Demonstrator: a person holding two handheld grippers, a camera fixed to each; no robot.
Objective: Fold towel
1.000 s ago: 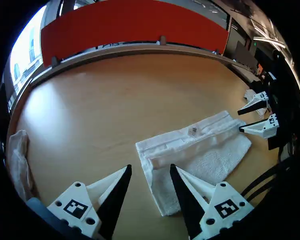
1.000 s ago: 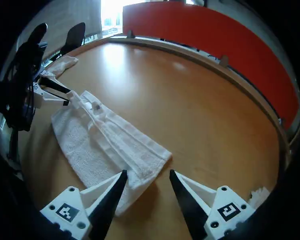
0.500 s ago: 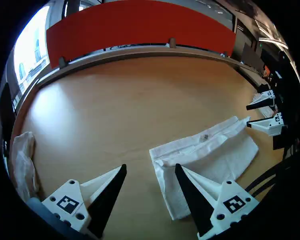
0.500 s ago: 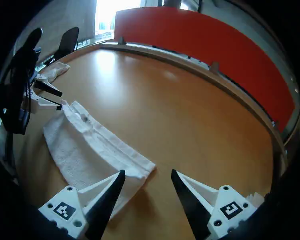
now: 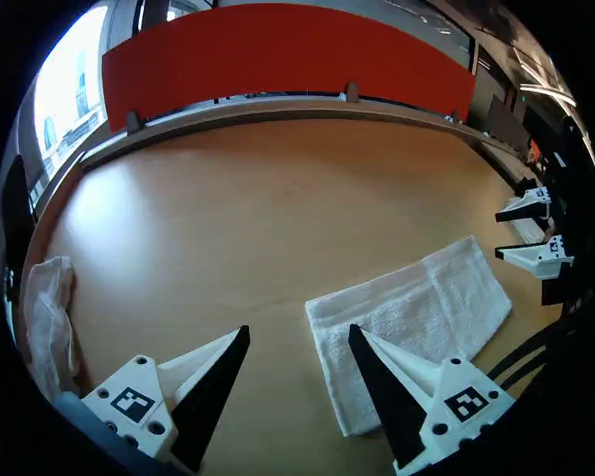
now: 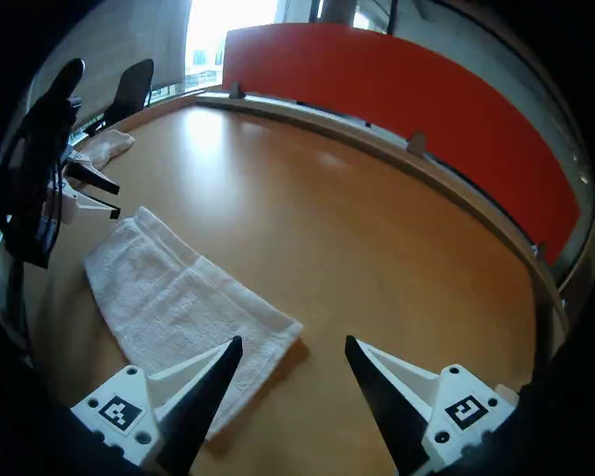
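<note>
Folded white towel lies flat on the wooden worktop between left gripper and right gripper, both spread wide, empty, each at one short end.

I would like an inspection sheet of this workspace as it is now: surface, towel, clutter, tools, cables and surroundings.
Surface: wooden table, smooth, with window glare at one end.
Job's things: white towel, folded and lying flat on the table.
Clutter: crumpled white cloth at the table's edge.
Grippers: left tool open, holding nothing, one finger over the towel's corner; right tool open, holding nothing.
Cables: dark cables beside the towel, below the right tool.
Surroundings: red partition behind the table, bright window, dark chair.
</note>
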